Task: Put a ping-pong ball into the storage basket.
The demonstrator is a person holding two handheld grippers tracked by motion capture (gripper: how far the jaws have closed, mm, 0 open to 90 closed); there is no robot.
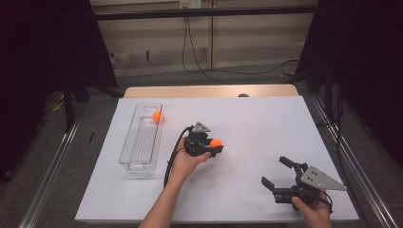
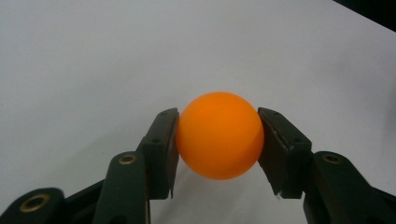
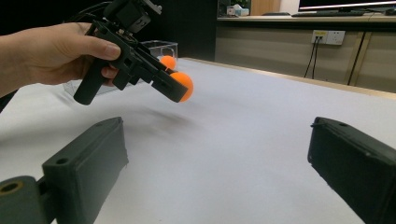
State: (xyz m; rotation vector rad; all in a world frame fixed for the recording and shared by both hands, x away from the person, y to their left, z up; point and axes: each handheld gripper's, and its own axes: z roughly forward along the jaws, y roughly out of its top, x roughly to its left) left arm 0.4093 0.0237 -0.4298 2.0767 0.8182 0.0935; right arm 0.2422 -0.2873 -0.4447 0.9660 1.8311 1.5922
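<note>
An orange ball (image 2: 219, 135) sits squeezed between the two black pads of my left gripper (image 2: 218, 144), a little above the white table. From above, that ball (image 1: 215, 142) shows at the tip of the left gripper (image 1: 212, 146) near the table's middle. The right gripper view catches the same ball (image 3: 183, 85) held off the surface in the left gripper (image 3: 175, 88). A second orange ball (image 1: 157, 116) lies at the far end of a clear plastic tray (image 1: 140, 164). My right gripper (image 1: 274, 172) rests at the front right, jaws wide apart with nothing between them.
The clear tray (image 3: 161, 46) stands lengthwise on the left part of the white sheet (image 1: 256, 118). A wooden table edge (image 1: 209, 90) runs along the back. Metal rails flank both sides of the table.
</note>
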